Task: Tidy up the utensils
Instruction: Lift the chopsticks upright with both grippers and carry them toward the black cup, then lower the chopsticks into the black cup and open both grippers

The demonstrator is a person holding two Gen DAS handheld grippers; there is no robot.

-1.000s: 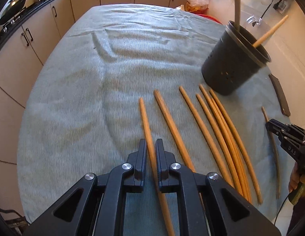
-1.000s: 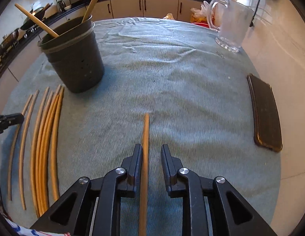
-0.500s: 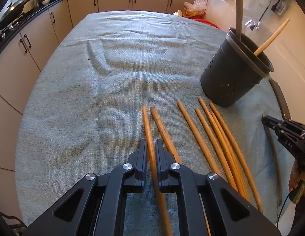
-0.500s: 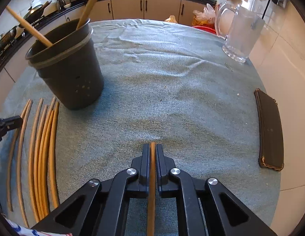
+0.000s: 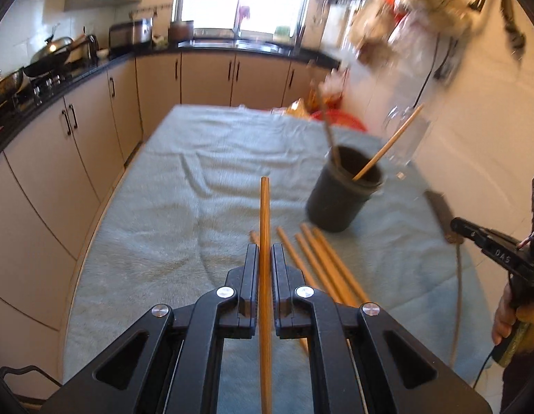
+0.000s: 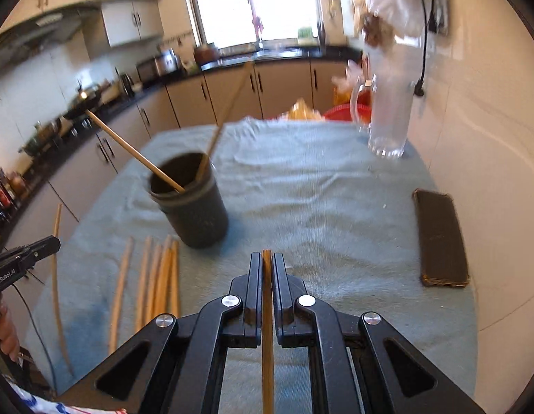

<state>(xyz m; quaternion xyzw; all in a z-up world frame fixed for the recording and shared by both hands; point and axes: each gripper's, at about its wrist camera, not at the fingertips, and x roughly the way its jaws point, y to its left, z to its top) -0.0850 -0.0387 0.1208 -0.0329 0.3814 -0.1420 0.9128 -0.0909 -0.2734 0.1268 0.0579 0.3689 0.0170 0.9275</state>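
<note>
My left gripper [image 5: 265,255] is shut on a wooden chopstick [image 5: 264,214] and holds it lifted above the cloth, its tip pointing away. My right gripper [image 6: 266,262] is shut on another wooden chopstick [image 6: 267,327], also lifted. A black utensil holder [image 5: 341,196] stands on the cloth with two sticks leaning in it; in the right wrist view the holder [image 6: 194,207] is ahead and left. Several loose chopsticks [image 5: 318,258] lie on the cloth before the holder, and they show in the right wrist view [image 6: 156,279] too.
A grey-blue cloth [image 6: 318,189] covers the table. A dark phone [image 6: 439,238] lies at the right edge. A glass jug [image 6: 387,117] stands at the far right. Kitchen cabinets [image 5: 94,131] run along the left and back.
Both grippers have risen and tilted up off the cloth, each carrying its chopstick. The right gripper closed on its chopstick between one second and half a second ago.
</note>
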